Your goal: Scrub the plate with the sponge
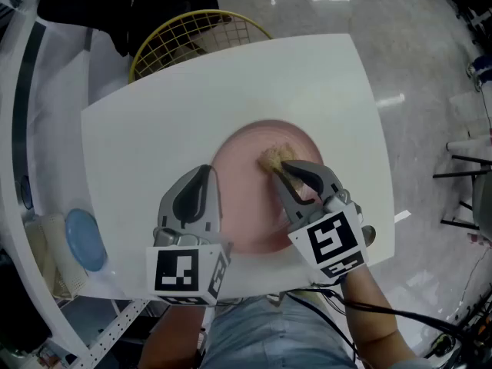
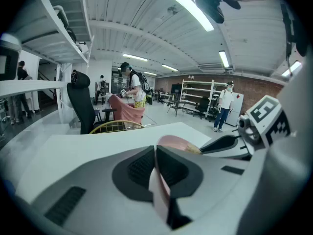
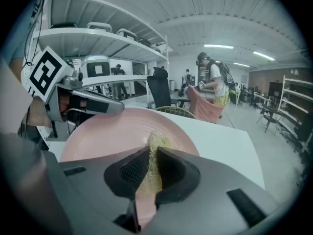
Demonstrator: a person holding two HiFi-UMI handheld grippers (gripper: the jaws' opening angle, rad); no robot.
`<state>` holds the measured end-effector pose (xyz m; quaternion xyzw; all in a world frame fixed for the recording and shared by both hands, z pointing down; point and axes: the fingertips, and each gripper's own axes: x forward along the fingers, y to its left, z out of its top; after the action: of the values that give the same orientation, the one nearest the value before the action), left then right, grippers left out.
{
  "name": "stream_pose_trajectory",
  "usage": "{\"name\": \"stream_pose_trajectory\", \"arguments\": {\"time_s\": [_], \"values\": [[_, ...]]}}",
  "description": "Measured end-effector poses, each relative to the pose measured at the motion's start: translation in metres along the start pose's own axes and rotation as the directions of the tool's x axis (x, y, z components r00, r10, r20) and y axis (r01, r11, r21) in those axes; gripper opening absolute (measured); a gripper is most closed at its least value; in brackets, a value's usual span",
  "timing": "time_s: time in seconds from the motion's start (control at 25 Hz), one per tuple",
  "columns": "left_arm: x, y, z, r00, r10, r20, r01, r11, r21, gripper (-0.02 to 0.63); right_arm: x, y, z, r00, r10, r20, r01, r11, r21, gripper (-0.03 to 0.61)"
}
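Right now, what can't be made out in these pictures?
Head view: the plate's near rim, hidden under the left gripper clamping it and the right gripper.
Head view: most of the sponge, covered by the right gripper's jaws.
Any view: dirt or suds on the plate, too faint.
Head view: the blue round thing at left, too small and blurred to name.

I see a pale pink plate [image 1: 250,214] against my white table [image 1: 154,121], and a straw-yellow sponge [image 1: 270,158]. My left gripper [image 1: 203,169] and right gripper [image 1: 286,166] are grey with black-and-white square markings. Far left is a yellow wire basket [image 1: 192,29], and near left a light blue disc [image 1: 84,241].
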<state>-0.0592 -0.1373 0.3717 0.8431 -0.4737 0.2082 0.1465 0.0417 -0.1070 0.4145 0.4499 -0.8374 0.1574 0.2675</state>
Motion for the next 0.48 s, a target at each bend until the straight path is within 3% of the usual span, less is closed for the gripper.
{"name": "stream_pose_trajectory", "arguments": {"time_s": [0.48], "values": [[0.004, 0.014, -0.006, 1.0, 0.019, -0.021, -0.019, 1.0, -0.005, 0.023, -0.004, 0.066, 0.006, 0.981, 0.195, 0.006, -0.193, 0.977, -0.087, 0.055]]}}
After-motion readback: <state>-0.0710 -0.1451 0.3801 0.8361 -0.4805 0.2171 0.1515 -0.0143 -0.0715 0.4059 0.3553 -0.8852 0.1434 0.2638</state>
